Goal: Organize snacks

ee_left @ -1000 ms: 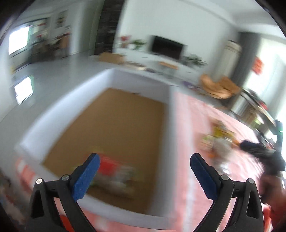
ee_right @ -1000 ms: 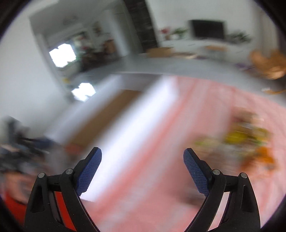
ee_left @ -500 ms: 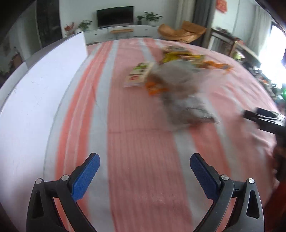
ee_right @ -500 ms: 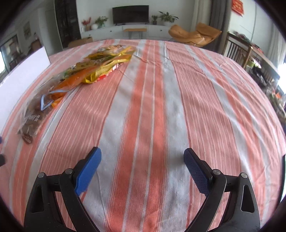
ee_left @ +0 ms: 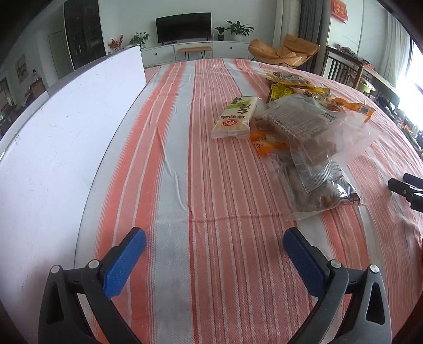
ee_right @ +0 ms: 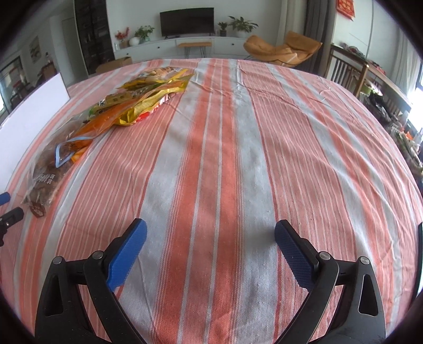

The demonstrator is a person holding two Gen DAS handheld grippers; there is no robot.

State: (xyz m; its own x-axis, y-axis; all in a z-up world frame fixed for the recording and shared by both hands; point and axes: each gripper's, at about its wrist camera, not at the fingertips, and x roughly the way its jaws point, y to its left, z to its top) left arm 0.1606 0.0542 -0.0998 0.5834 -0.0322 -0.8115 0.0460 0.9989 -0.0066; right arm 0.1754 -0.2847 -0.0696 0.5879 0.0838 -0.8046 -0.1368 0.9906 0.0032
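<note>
Striped tablecloth (ee_left: 211, 185) now fills both views: left gripper (ee_left: 214, 254) has swung from the white box (ee_left: 66, 137), released; right gripper (ee_right: 210, 246) released. Snack pile (ee_left: 298, 127) awaits near the far edge.

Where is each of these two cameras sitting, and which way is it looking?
Left wrist: on the left gripper, looking across the striped tablecloth at the snack pile, with the white box on its left; its blue fingers show, open.
Right wrist: on the right gripper, facing mostly bare cloth; its fingers show, open.
Shared: both see the snack pile, the white box, the television, and each other's gripper tip at the frame edge.
</note>
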